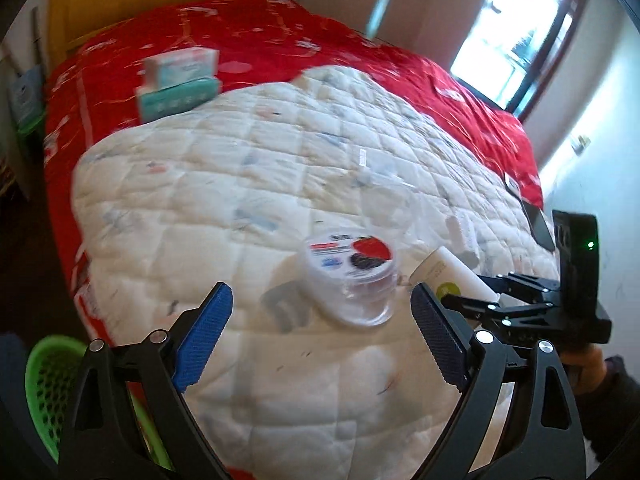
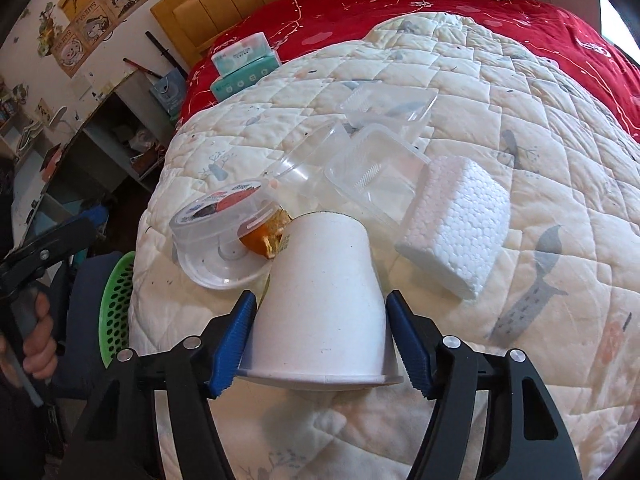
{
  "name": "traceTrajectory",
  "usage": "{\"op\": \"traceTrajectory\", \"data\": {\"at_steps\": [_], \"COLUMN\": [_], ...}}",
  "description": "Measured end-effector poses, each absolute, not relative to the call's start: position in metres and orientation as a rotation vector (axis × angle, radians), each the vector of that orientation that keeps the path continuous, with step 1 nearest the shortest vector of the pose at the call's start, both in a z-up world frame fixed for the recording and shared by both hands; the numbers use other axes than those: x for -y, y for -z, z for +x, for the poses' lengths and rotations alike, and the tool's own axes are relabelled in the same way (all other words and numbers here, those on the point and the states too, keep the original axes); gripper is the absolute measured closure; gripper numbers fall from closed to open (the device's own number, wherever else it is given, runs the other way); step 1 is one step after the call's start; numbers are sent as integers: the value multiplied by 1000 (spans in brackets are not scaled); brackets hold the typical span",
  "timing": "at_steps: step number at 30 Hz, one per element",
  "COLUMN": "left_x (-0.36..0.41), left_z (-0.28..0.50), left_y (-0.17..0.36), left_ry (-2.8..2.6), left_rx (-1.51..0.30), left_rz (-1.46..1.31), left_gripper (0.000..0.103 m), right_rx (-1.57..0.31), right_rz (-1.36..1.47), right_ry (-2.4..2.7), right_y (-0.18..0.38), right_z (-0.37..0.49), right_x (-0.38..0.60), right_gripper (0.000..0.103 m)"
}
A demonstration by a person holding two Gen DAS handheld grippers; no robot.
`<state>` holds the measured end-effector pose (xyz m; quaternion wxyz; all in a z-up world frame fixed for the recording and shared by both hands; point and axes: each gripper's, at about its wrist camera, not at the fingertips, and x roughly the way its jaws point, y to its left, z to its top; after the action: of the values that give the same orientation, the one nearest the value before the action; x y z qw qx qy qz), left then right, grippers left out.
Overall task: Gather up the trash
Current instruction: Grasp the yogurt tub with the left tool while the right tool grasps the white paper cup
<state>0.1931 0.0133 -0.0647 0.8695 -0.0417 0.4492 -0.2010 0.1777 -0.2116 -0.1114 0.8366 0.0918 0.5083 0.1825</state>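
A white paper cup (image 2: 324,280) lies on its side on the quilt, and my right gripper (image 2: 321,298) is shut on it, its blue pads against both sides near the rim. A round clear tub with a printed lid (image 1: 352,268) sits just beyond my left gripper (image 1: 320,290), which stands open and wide with nothing held. In the right wrist view the tub (image 2: 216,220) lies left of the cup, with an orange wrapper (image 2: 264,240) between them. Clear plastic trays (image 2: 376,164) and a white foam block (image 2: 456,220) lie behind the cup.
A green perforated basket (image 1: 48,380) stands on the floor at the bed's near left corner. Two tissue packs (image 2: 244,64) are stacked on the red bedspread (image 2: 540,12) by the headboard. The white quilt (image 2: 520,100) covers the bed's middle. A desk stands at far left.
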Motion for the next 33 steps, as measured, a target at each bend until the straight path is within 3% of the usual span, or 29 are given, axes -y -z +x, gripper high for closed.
{"op": "traceTrajectory", "data": {"at_steps": [26,29,33], "left_x": [47,47,45], "left_z": [249,249,249], "left_y": [112,114,112], "left_ry": [511,503,531], "left_rx": [-1030,-1019,-1013], "left_rz": [49,50,12], "left_gripper": [14,19,40], "right_rx": [-1058,-1058,-1058], "right_rz": [222,222,225], "right_ry": [-394,-394,-393], "right_y": [109,109,109], "right_z": [163,163,161], "right_x": [235,236,235], "right_gripper": [38,38,38]}}
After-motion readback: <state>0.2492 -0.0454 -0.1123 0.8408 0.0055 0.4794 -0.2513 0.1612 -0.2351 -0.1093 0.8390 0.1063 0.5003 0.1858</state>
